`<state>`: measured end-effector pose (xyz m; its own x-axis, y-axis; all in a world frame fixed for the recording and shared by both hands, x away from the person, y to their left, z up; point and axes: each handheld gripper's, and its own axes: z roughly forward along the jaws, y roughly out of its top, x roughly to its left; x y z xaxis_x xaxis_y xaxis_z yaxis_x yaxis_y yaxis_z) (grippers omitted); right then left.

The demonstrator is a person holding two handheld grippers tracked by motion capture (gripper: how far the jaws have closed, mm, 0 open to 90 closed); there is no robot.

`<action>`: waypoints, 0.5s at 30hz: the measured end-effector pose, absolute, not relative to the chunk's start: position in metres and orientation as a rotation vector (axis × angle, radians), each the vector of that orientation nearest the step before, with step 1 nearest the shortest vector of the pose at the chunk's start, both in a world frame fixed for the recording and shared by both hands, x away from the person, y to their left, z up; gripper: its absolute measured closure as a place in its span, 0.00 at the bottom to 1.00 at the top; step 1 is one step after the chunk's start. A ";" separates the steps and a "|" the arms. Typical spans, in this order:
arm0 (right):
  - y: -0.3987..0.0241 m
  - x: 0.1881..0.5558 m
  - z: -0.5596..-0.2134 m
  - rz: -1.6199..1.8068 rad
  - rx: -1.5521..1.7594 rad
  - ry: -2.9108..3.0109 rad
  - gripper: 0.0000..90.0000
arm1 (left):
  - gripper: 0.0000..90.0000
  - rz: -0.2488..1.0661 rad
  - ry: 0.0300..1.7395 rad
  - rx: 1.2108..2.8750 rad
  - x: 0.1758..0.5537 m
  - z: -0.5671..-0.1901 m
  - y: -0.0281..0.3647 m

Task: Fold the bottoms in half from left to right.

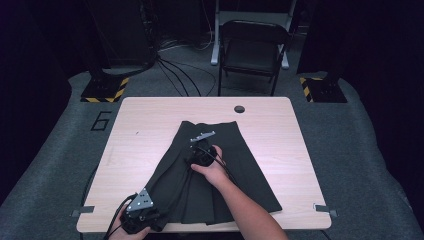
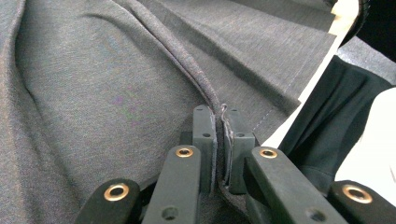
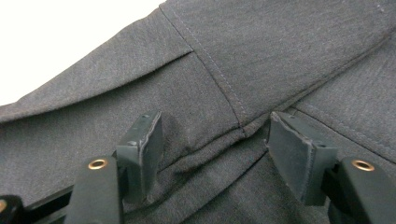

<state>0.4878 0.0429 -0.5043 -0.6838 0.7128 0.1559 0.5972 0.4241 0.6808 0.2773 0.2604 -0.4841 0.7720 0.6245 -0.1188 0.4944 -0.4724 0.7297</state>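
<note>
On your wooden table (image 1: 150,115) the skirt (image 1: 250,170) is limp: left gripper (image 2: 219,140) pinches its hem, right gripper (image 3: 215,140) gapes over a seam; grab there.

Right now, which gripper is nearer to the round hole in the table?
Right. The right gripper sits mid-skirt, closer to the hole; the left gripper pinches the hem at the near table edge.
</note>
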 end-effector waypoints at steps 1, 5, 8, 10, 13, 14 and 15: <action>0.043 0.488 -0.505 1.096 1.165 2.516 0.39 | 0.95 0.212 0.837 2.162 0.277 -0.485 0.260; 0.044 0.486 -0.510 1.075 1.200 2.522 0.39 | 0.94 0.200 0.843 2.161 0.277 -0.488 0.260; 0.042 0.486 -0.512 1.097 1.201 2.521 0.39 | 0.94 0.209 0.842 2.166 0.276 -0.488 0.261; 0.041 0.486 -0.513 1.101 1.196 2.518 0.39 | 0.94 0.203 0.850 2.163 0.276 -0.489 0.261; 0.043 0.484 -0.513 1.103 1.235 2.507 0.38 | 0.95 0.226 0.867 2.190 0.276 -0.490 0.262; 0.042 0.484 -0.514 1.108 1.216 2.498 0.38 | 0.95 0.222 0.877 2.199 0.276 -0.492 0.263; 0.043 0.483 -0.514 1.108 1.223 2.494 0.38 | 0.95 0.217 0.885 2.209 0.277 -0.493 0.263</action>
<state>0.4829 0.0427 -0.5141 -0.6561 0.7339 0.1757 0.6224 0.3945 0.6760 0.2765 0.2628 -0.4926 0.7486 0.6542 -0.1079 0.5304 -0.4932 0.6896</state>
